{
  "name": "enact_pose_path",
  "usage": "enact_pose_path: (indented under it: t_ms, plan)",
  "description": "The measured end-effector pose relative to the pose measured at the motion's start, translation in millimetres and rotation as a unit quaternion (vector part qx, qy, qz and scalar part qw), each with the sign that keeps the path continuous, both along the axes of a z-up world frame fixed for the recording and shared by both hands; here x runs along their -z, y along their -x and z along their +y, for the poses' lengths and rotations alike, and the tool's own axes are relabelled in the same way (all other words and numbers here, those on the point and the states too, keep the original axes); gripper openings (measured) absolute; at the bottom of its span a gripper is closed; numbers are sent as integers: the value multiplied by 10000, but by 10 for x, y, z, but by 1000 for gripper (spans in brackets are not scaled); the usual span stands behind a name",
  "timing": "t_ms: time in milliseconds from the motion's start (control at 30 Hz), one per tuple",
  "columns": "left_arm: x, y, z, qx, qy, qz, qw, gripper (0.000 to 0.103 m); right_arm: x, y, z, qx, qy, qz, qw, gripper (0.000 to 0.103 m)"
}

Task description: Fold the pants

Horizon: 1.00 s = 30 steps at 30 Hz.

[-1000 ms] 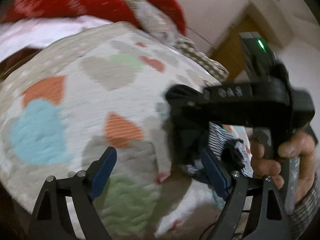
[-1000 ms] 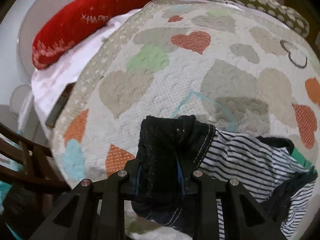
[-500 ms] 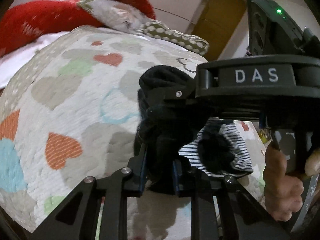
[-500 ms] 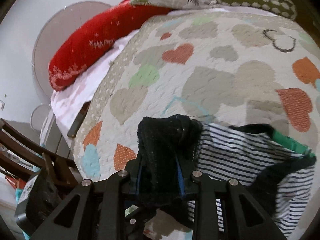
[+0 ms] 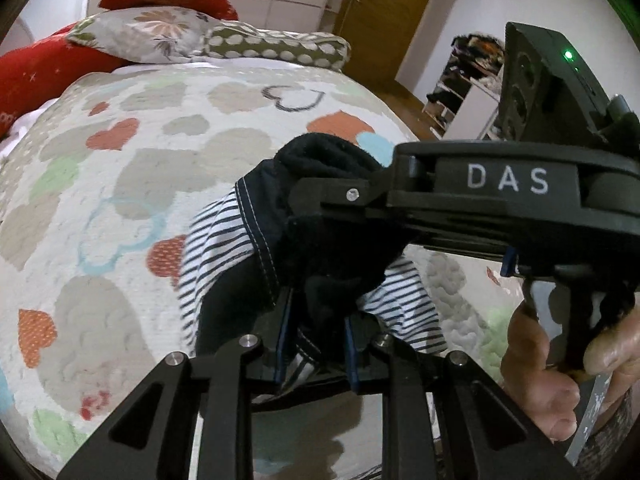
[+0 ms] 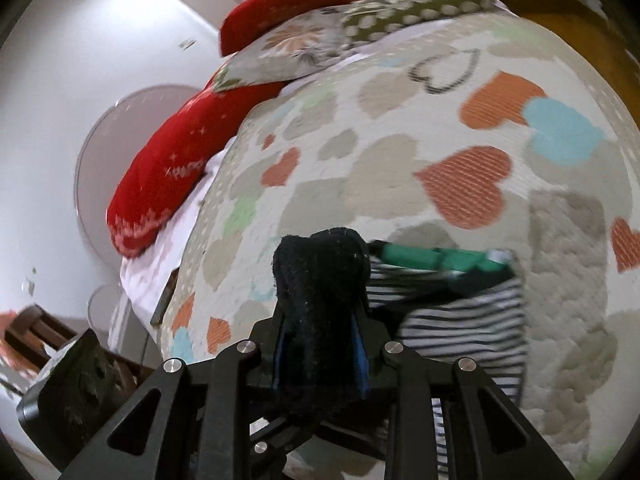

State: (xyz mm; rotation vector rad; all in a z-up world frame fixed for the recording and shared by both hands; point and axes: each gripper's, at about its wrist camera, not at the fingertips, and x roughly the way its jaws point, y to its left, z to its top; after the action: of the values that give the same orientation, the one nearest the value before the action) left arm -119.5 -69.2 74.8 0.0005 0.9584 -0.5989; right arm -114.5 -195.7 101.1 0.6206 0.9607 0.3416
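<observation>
Here, the white letters "D A S" (image 5: 507, 179) read plainly on the black body of the right claw (image 5: 320, 216), seen from the left wrist view just beside the left claw (image 5: 316, 350). A green lamp (image 5: 567, 55) is lit on the black box mounted above that lettering, and the person's right hand (image 5: 560, 364) wraps the grip below it. Each claw is pressed together on a dark, fuzzy fold of the pants (image 5: 224, 248); the right wrist view shows the right claw (image 6: 320, 356) pinching a black bunch of the pants (image 6: 460, 320), whose striped cloth and green band hang to one side above the bed. The bed is covered by a quilt (image 5: 120, 168) printed with hearts in orange, tan, green and blue. At its far end lie a red pillow (image 6: 160, 184) carrying pale lettering too blurred to read, a flowered pillow (image 5: 140, 34) and a dotted pillow (image 5: 280, 46). Behind them stand a white wall and a wooden door (image 5: 384, 12).
</observation>
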Motion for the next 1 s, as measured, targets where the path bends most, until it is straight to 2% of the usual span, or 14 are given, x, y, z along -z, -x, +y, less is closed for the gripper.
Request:
enact_pose_path:
  t_ms: [133,167,200,233,267,367,467,533,633,700,733,833,900,1000]
  plan:
    - [19,15,-125,117,-115,34,9999,20,92,57,-175,156,-136,14,9998,29]
    - [14,22,-133,135,-109,72,9998,24,111,71,-218,213,-163,13,9996,29]
    - [4,29,-126,149,-86,130,9998,32,127,85,-260,274,-165,13,9995,29]
    - [-9,31,-101,148,-51,227,9996,39,152,102,-310,382,-133,20,9992,33]
    - [-35,35,-36,174,106,392,9990,48,170,127,-373,559,-38,46,9984,36]
    - [-126,67,179,200,510,622,9966,54,157,264,-604,1482,863,113,9851,44]
    - [-148,24,420,-275,640,495,9963,56,29,432,-790,1968,1125,-148,9739,47]
    - [-62,-59,494,-542,629,659,9944,56,-90,497,-827,1904,784,-479,9774,47]
    - [133,-111,467,-604,645,957,9915,56,-187,446,-680,1124,-384,-865,9891,46]
    - [243,-79,391,-584,453,970,9925,56,-153,339,-507,602,-1150,-866,9877,47]
    - [281,-67,356,-561,387,964,9930,56,-114,297,-433,470,-1295,-811,9871,47]
    - [332,-31,298,-501,216,855,9948,57,114,135,-235,383,-1251,-367,9907,46]
    - [329,-16,315,-484,204,777,9956,66,288,138,-246,610,-1086,-117,9921,45]
    - [399,-46,357,-594,259,854,9942,77,401,333,-448,1099,-641,-227,9916,43]
